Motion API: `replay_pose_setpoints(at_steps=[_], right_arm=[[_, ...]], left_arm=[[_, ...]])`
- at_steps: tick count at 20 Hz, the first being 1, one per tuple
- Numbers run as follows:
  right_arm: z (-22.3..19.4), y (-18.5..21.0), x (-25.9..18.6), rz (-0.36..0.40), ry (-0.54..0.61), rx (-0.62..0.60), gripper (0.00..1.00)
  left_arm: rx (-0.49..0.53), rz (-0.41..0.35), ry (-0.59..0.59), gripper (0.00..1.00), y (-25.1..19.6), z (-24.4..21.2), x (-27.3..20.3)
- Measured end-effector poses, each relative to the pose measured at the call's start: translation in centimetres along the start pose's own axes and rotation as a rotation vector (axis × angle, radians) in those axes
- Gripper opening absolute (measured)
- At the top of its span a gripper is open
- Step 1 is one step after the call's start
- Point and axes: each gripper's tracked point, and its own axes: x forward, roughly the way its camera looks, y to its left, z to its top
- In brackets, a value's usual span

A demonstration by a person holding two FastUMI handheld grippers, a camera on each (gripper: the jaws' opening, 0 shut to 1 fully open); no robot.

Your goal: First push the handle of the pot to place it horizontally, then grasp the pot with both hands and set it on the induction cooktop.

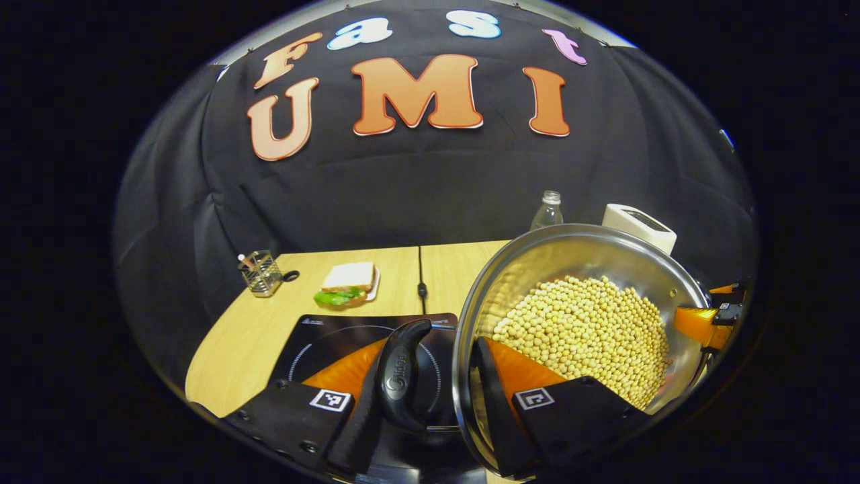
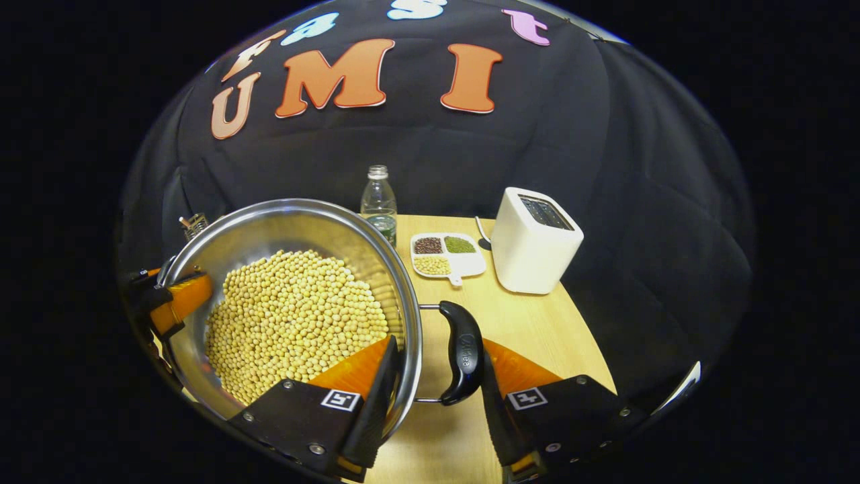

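The steel pot (image 1: 578, 269), filled with yellow beans (image 1: 591, 333), is held between the two grippers, one at each side handle. In the left gripper view, the left gripper (image 1: 430, 396) has its fingers around the pot's black left handle (image 1: 403, 376): one finger is outside the handle and the other is inside the pot, against its wall. Both seem to press, so the fingers are grasping the handle together with the rim. Just beneath the handle lies the black induction cooktop (image 1: 322, 336) on the wooden counter (image 1: 228, 349), and the pot appears to be at the right edge of it; I cannot tell if the pot touches it.

In the right gripper view, the right gripper (image 2: 437, 396) grasps the other handle (image 2: 463, 349) in the same way, one finger inside the pot wall and one outside the handle.

Far on the counter stand a clear bottle (image 2: 379, 198), a white toaster (image 2: 537, 242) and a divided dish of grains (image 2: 447, 255). To the far left are a sandwich (image 1: 346, 282) and a wire holder (image 1: 261, 272).
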Motion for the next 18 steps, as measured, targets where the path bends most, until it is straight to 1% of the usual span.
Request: replay_pose_setpoints(at_steps=[2,3,4,5,6,7,8,9,10,11,15,16,17,18], right_arm=[[0.5,1.4,-1.0,0.011,-0.020,-0.001,0.65],[0.7,2.1,-1.5,0.015,-0.025,-0.006,0.65],[1.0,2.6,-1.8,0.020,-0.034,-0.010,0.60],[1.1,3.2,-2.2,0.027,-0.037,-0.013,0.65],[1.5,4.2,-2.6,0.036,-0.047,-0.014,0.65],[1.7,5.2,-2.9,0.044,-0.050,-0.016,0.65],[2.1,6.2,-3.2,0.052,-0.055,-0.023,0.60],[2.4,7.1,-3.3,0.060,-0.060,-0.030,0.60],[2.8,8.1,-3.4,0.068,-0.066,-0.035,0.60],[2.9,9.0,-3.5,0.076,-0.068,-0.039,0.65],[3.2,12.6,-3.8,0.106,-0.068,-0.044,0.65],[3.0,13.3,-3.7,0.112,-0.066,-0.046,0.60],[3.1,13.9,-3.5,0.119,-0.064,-0.050,0.65],[3.1,14.6,-3.3,0.124,-0.063,-0.055,0.65]], left_arm=[[-0.012,0.014,-0.010,0.71,1.7,0.2,-0.9],[-0.018,0.022,-0.014,0.71,2.6,0.3,-1.3],[-0.024,0.031,-0.017,0.71,3.6,0.5,-1.7],[-0.028,0.041,-0.024,0.72,4.5,0.7,-2.2],[-0.029,0.050,-0.032,0.71,5.4,1.0,-2.6],[-0.030,0.060,-0.037,0.74,6.4,1.1,-3.0],[-0.032,0.070,-0.040,0.74,7.3,1.2,-3.3],[-0.036,0.079,-0.042,0.77,8.4,1.2,-3.9],[-0.043,0.088,-0.043,0.74,9.4,1.3,-4.2],[-0.049,0.097,-0.042,0.74,10.4,1.3,-4.4],[-0.059,0.133,-0.039,0.74,14.1,0.8,-4.9],[-0.061,0.140,-0.037,0.74,14.9,0.6,-4.8],[-0.063,0.148,-0.034,0.77,15.8,0.5,-4.9],[-0.063,0.154,-0.031,0.74,16.5,0.4,-4.8]])
